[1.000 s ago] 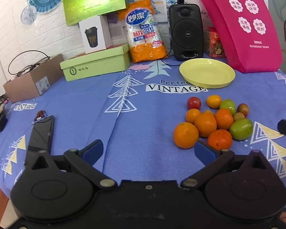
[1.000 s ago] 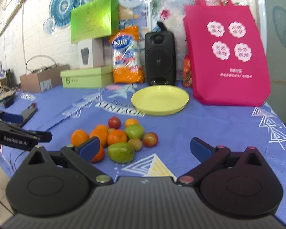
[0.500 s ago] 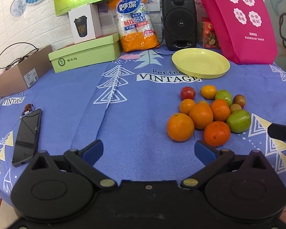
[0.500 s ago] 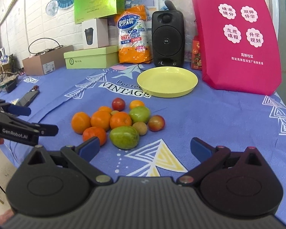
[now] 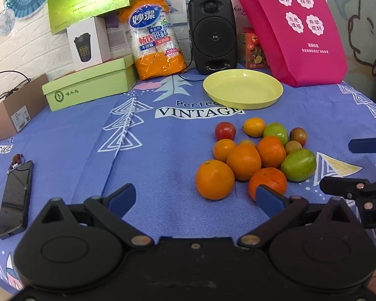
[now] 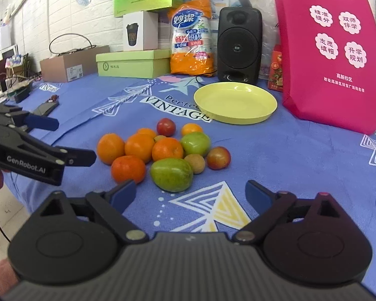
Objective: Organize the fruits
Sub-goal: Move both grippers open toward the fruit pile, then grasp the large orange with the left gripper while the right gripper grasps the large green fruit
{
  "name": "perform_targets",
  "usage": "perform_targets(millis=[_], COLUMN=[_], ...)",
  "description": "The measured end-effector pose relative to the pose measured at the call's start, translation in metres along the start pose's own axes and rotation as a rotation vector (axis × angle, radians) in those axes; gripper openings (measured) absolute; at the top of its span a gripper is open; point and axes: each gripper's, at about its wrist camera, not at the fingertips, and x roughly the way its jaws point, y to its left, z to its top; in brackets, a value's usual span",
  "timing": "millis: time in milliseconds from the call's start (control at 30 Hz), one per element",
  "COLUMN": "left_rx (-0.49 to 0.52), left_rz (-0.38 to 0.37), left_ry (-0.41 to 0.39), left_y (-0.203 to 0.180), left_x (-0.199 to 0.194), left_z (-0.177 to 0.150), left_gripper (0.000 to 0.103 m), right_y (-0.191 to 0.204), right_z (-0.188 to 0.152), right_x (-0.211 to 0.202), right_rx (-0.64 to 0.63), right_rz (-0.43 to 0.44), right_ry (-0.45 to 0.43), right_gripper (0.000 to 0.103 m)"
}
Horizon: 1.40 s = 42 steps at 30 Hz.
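Both jaws are wide open and hold nothing. Since a second ago, the left gripper [image 5: 195,198] has come closer to the fruit pile [image 5: 258,155], and its right blue finger now covers a bit of the nearest orange [image 5: 268,183]. The right gripper [image 6: 190,193] has come closer too, so the fruits look bigger, and the big green fruit [image 6: 171,177] sits just past its fingers. The fruits have not moved. They lie bunched together on the blue tablecloth [image 5: 163,150], near the yellow plate [image 5: 243,91], which has nothing in it.

The tablecloth has white triangles and the word VINTAGE on it. At the back stands a big pink bag [image 6: 333,50] against the wall. Beside it are a black speaker [image 5: 213,30], an orange pack of paper cups [image 5: 155,42], a flat green box [image 5: 90,85] with a white cup box [image 5: 89,42] on top, and a brown box [image 6: 72,64]. A black phone [image 5: 16,198] lies on the left. The white brick wall [image 6: 50,12] has blue paper fans.
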Motion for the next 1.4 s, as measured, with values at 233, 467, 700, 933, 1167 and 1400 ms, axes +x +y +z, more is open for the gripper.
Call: perform_targets(millis=[233,467,700,933,1167,1400], left_rx=[0.006,-0.002,0.006,-0.003,-0.002,-0.020], left_rz=[-0.004,-0.041,-0.053,-0.093,-0.108,-0.118], left_ry=[0.008,0.040,0.047,0.059,0.060,0.051], left_y=[0.008,0.011,0.007,0.003,0.000,0.002], left_x=[0.014,0.036,0.055,0.067,0.070,0.066], left_z=[0.003,0.005,0.008,0.013,0.014,0.011], left_gripper=[0.091,0.074,0.072,0.050,0.041,0.041], right_y=[-0.005,-0.002,-0.002,0.000,0.009,0.011], right_z=[-0.001,-0.002,-0.001,0.001,0.006,0.006], right_x=[0.015,0.029,0.037,0.041,0.053,0.056], right_rx=[0.002,-0.017,-0.017,-0.022,-0.040,-0.036], right_rz=[0.035,0.036,0.042,0.058,0.083,0.112], right_ry=[0.040,0.061,0.068,0.064,0.063,0.046], right_gripper=[0.061,0.060,0.060,0.059,0.059,0.040])
